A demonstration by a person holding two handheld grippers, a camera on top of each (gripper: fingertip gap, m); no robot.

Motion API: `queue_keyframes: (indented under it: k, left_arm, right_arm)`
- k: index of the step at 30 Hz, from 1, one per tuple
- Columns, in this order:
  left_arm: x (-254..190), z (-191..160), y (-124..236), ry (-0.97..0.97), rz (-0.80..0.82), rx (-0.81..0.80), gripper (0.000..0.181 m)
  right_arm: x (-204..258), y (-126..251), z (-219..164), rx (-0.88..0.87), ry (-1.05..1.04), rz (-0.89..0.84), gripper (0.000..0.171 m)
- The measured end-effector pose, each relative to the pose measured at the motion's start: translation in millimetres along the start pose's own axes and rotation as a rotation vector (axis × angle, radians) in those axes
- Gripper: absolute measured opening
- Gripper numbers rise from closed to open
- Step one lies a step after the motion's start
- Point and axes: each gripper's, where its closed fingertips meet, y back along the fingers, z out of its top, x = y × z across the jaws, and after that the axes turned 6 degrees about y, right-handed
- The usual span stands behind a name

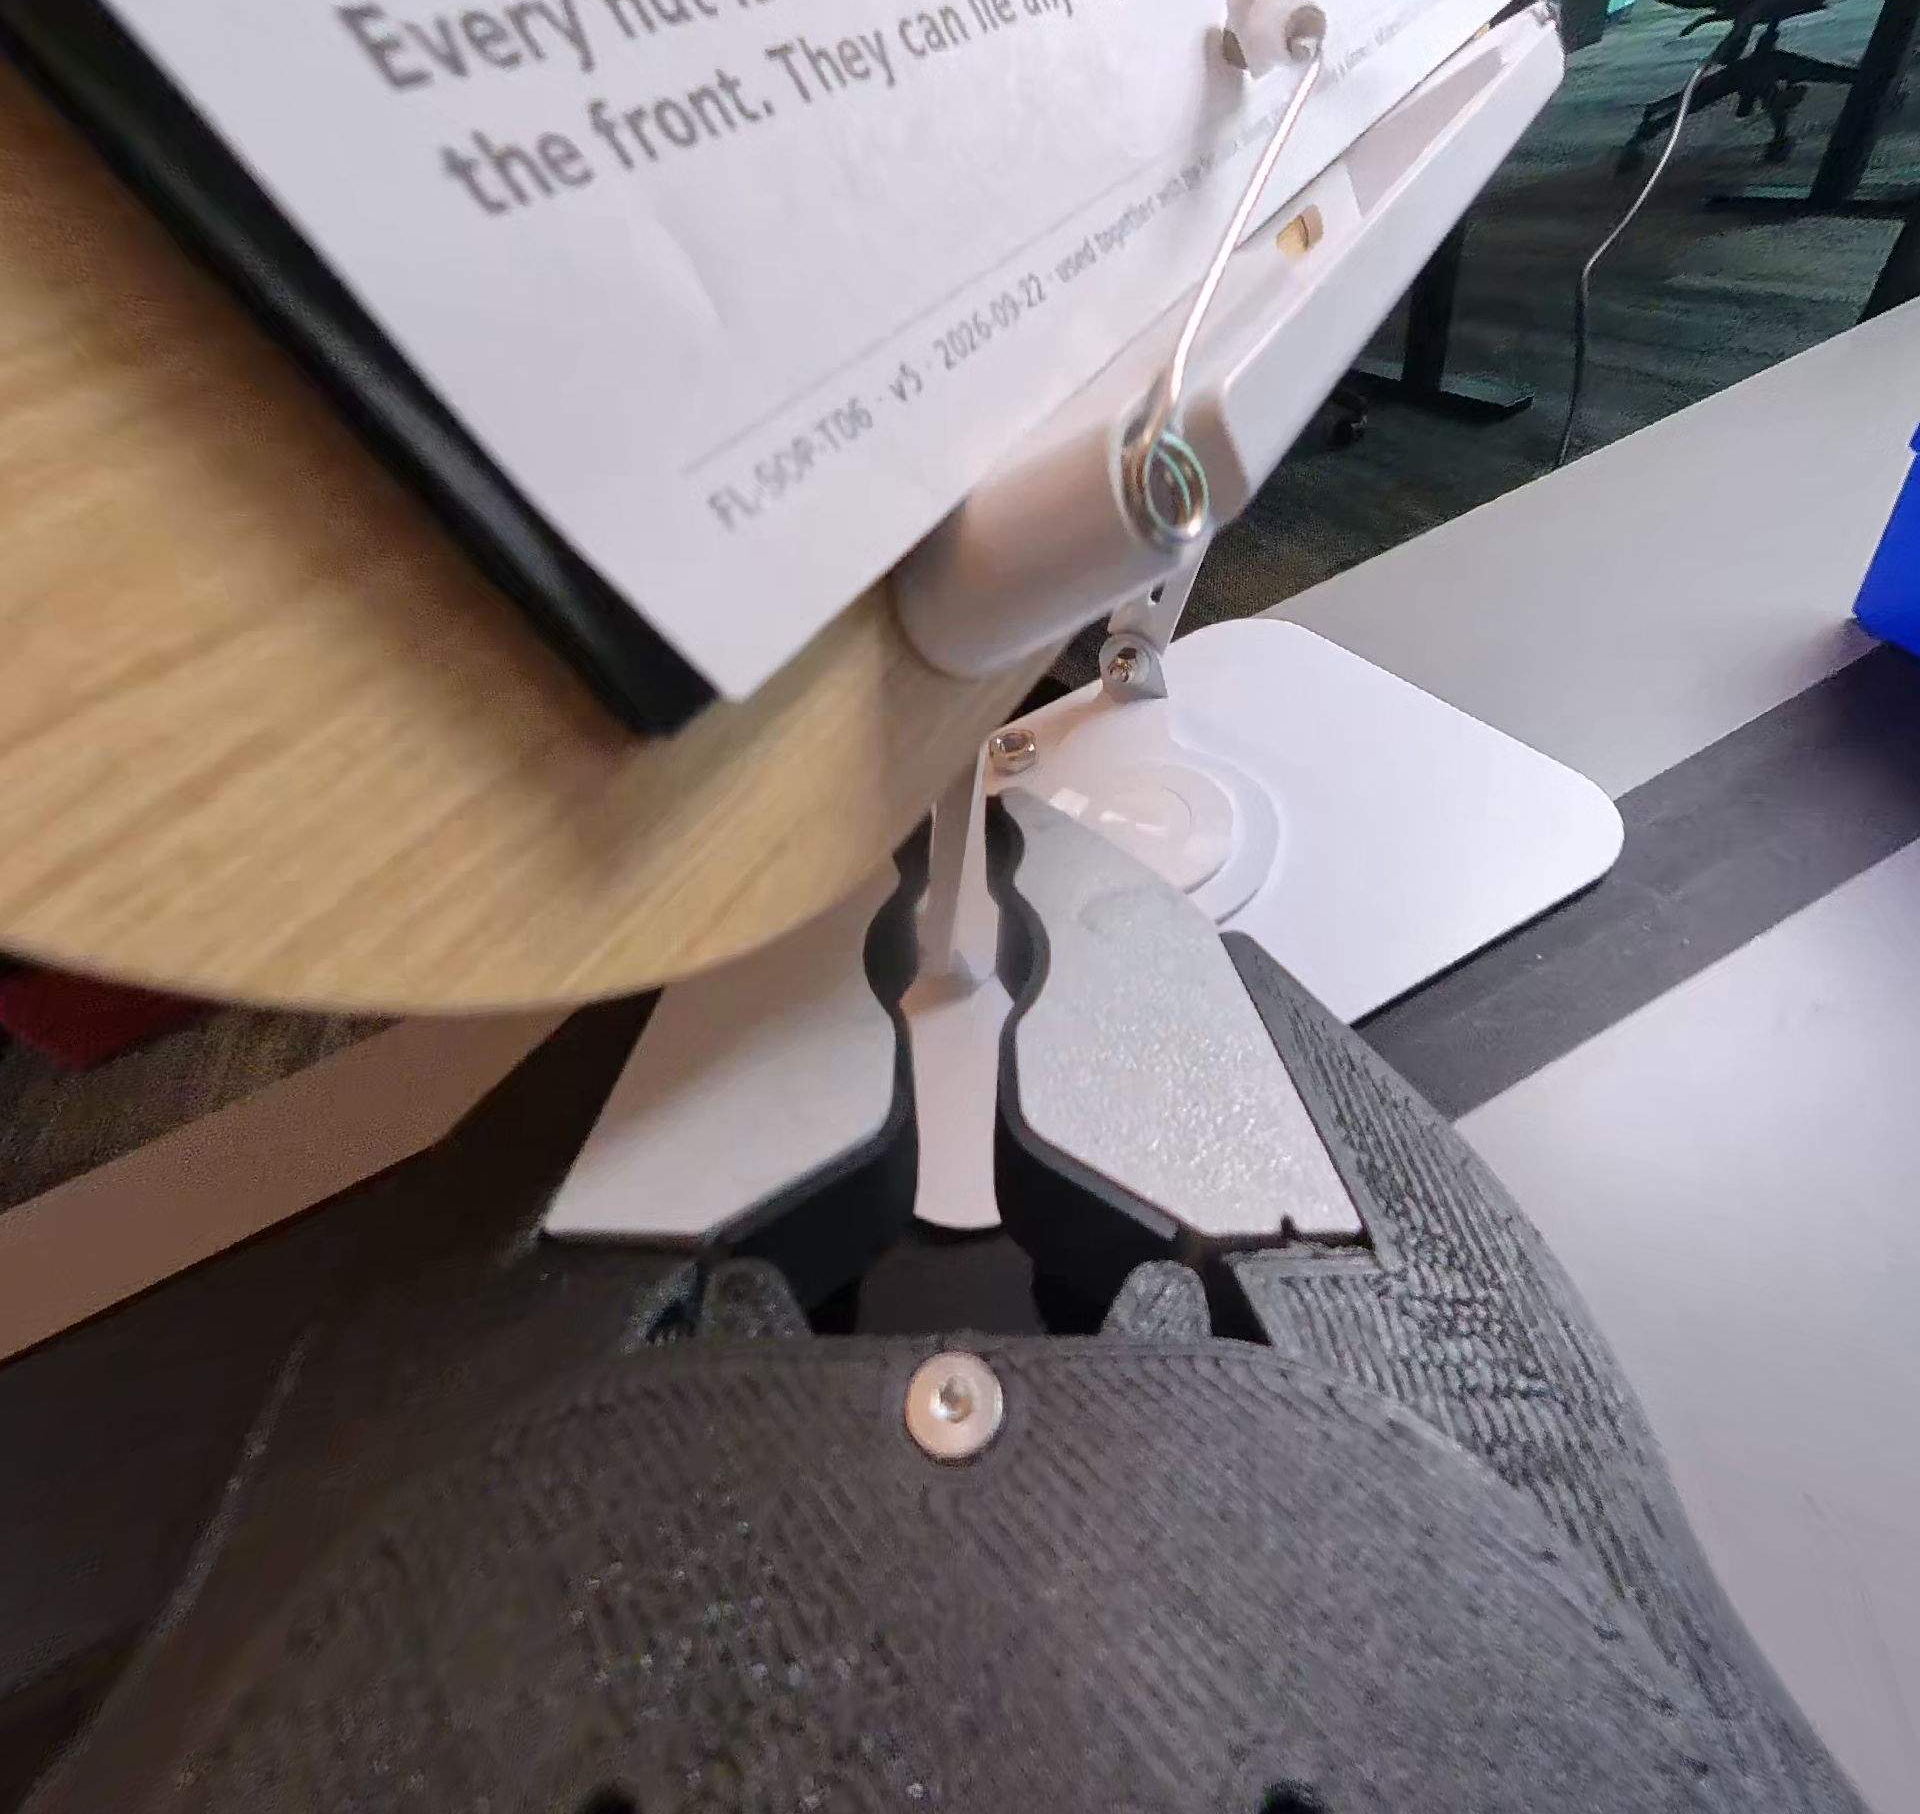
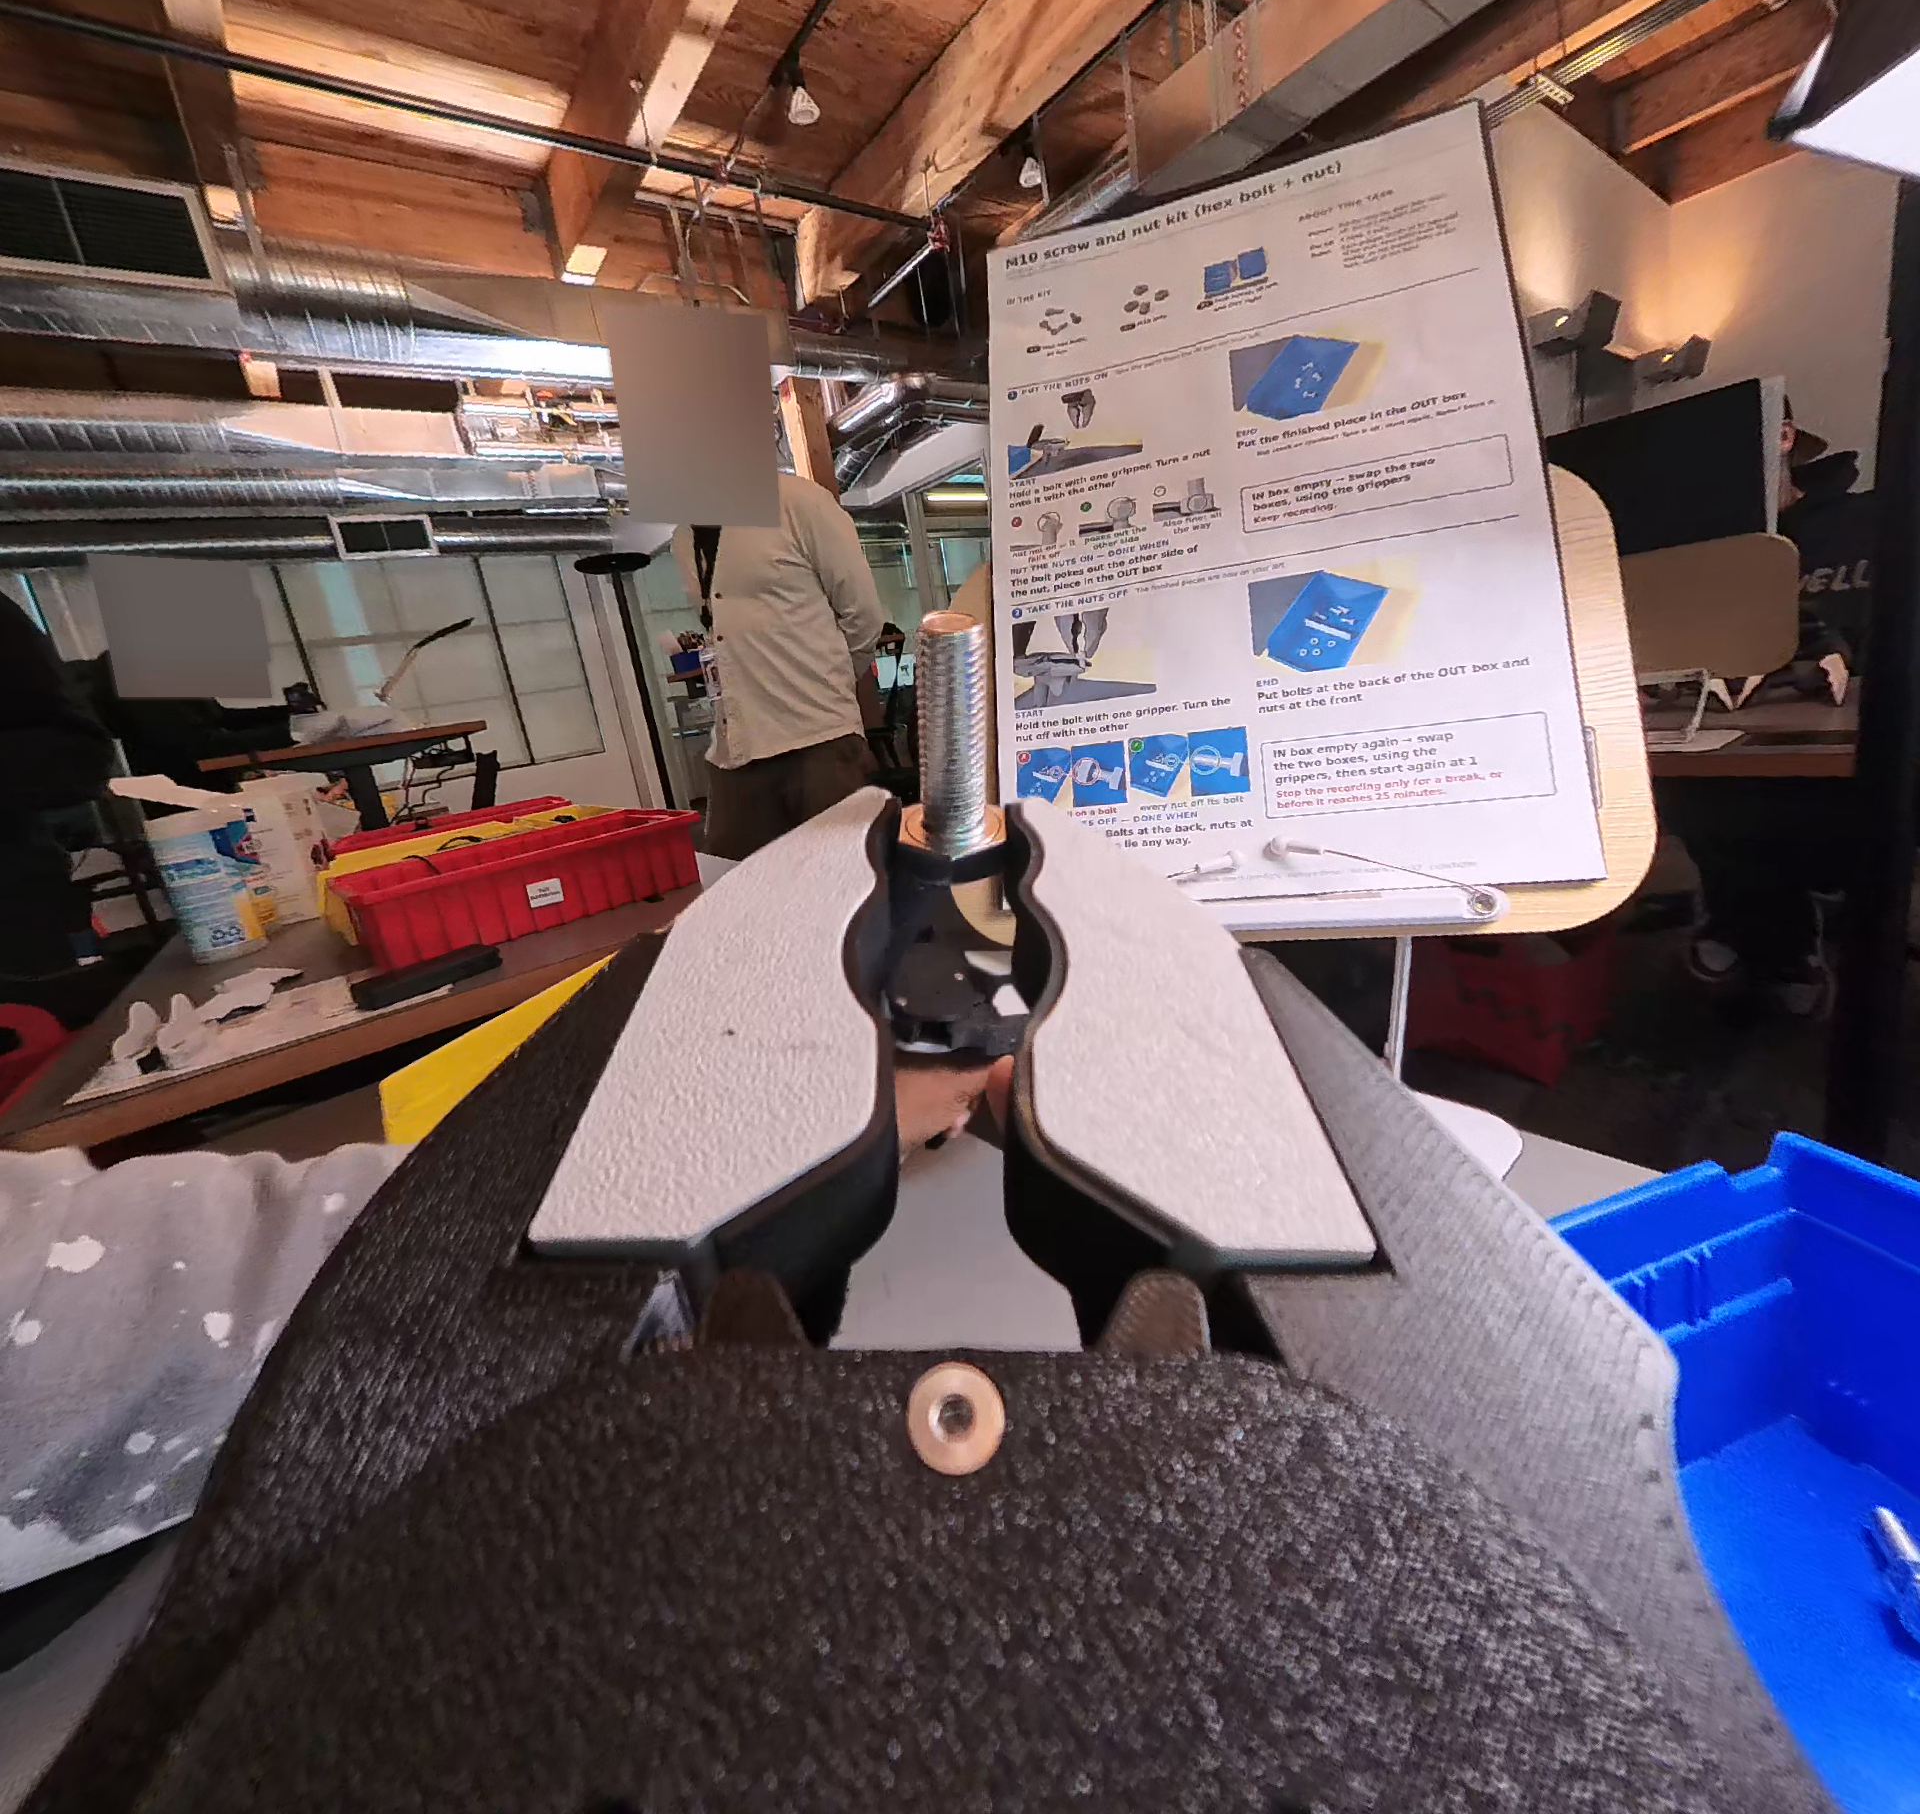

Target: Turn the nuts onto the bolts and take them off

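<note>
One bolt in play, no loose nut in sight.

Left gripper (image 1: 971, 829): jaws a narrow slot apart, with only the white stand (image 1: 1382, 777) showing through the slot. No nut seen between the pads, and the tips sit in shadow, so I can't tell if it's clamping anything. It's nosed right up under the wooden board (image 1: 260, 673) and the instruction sheet (image 1: 675, 258), so there's little headroom above it. Open bench (image 1: 1662, 538) lies to its right.

Right gripper (image 2: 951, 819): clamped on the bolt (image 2: 951, 715) at its head end. The threaded shank stands upright past the fingertips, long axis vertical, free end up. The thread is bare, with no nut on it.

Through the right jaw gap a hand (image 2: 951, 1099) and some black hardware show below. That's probably the left rig, so it sits lower than the bolt tip.

Judgement: a nut has to come down onto the shank from above, along its axis. Left is the free arm, but it needs a nut first. There's clear air above the bolt tip, and the sheet stands behind and to the right.

Far right: blue bin (image 2: 1714, 1276) just beside the right gripper, a metal part (image 2: 1901, 1567) lying in it. Mind the bin's near wall when reaching in.
</note>
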Motion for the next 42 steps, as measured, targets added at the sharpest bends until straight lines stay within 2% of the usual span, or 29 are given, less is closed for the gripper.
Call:
queue_keyframes:
  k: [5,8,13,16,20,23,26,28,30,32,36,42]
  left_arm:
    - [9,-20,34,0.039,-0.018,0.008,0.023]
    - [40,-32,47,0.047,0.04,0.031,0.025]
    - [100,-40,59,0.243,0.125,0.064,0.025]
    - [138,-40,60,0.473,0.16,0.059,0.023]
    - [165,-26,36,0.776,0.107,0.024,0.02]
    - [182,-13,8,0.912,0.106,-0.023,0.02]
    - [194,-3,-23,0.959,0.082,-0.071,0.018]
    - [178,9,-51,0.872,-0.069,-0.053,0.015]
    - [139,8,-77,0.689,-0.287,0.067,0.014]
    - [106,-6,-93,0.491,-0.431,0.2,0.017]
    - [62,-36,-111,0.185,-0.583,0.378,0.022]
    - [26,-53,-130,-0.028,-0.696,0.467,0.026]
  right_arm:
    - [-2,2,5,-0.025,-0.025,0.005,0.018]
    - [4,1,8,-0.033,-0.03,0.02,0.018]
    - [12,2,16,-0.048,-0.009,0.033,0.018]
    - [11,3,20,-0.06,-0.013,0.032,0.018]
    - [5,6,18,-0.061,-0.02,0.023,0.018]
    - [-4,8,13,-0.047,-0.013,0.004,0.018]
    - [-13,11,9,-0.033,-0.01,-0.016,0.018]
    - [-18,12,5,-0.022,-0.006,-0.028,0.018]
    - [-24,13,1,-0.007,0.002,-0.038,0.018]
    - [-30,12,-4,0.009,0.008,-0.05,0.018]
    - [-38,10,-17,0.024,-0.029,-0.056,0.018]
    - [-36,5,-31,0.062,-0.03,-0.048,0.018]
